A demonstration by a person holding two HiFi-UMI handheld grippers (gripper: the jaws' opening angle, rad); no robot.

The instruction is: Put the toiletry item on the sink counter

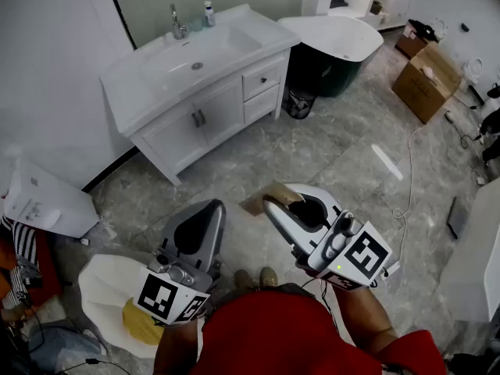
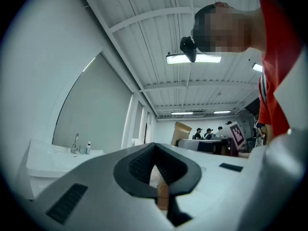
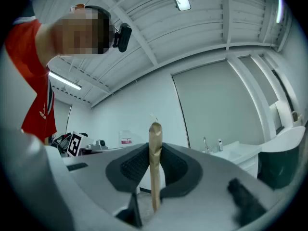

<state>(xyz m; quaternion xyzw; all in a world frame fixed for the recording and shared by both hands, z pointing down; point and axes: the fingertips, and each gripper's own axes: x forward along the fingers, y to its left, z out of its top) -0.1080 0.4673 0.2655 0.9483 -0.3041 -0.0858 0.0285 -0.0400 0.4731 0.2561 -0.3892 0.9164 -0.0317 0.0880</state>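
Note:
My right gripper [image 1: 272,203] is shut on a flat tan paper packet [image 1: 280,193], the toiletry item, held over the grey floor. In the right gripper view the packet [image 3: 155,143] stands edge-on and upright between the black pads, rising above the gripper [image 3: 155,182]. My left gripper [image 1: 212,208] hangs beside it to the left, jaws together, with nothing held. The white sink counter [image 1: 137,84] with its faucet [image 1: 178,23] and a small bottle [image 1: 208,12] stands ahead at the far left, well away from both grippers. It also shows as the sink counter [image 3: 236,150] at the right and the counter [image 2: 45,162] at the left.
A white and dark green bathtub [image 1: 332,41] stands right of the vanity, with a black wastebasket [image 1: 299,102] between them. A cardboard box [image 1: 426,80] and a white cable [image 1: 406,182] lie at the right. A white bag [image 1: 43,201] and a white seat [image 1: 105,291] are at my left.

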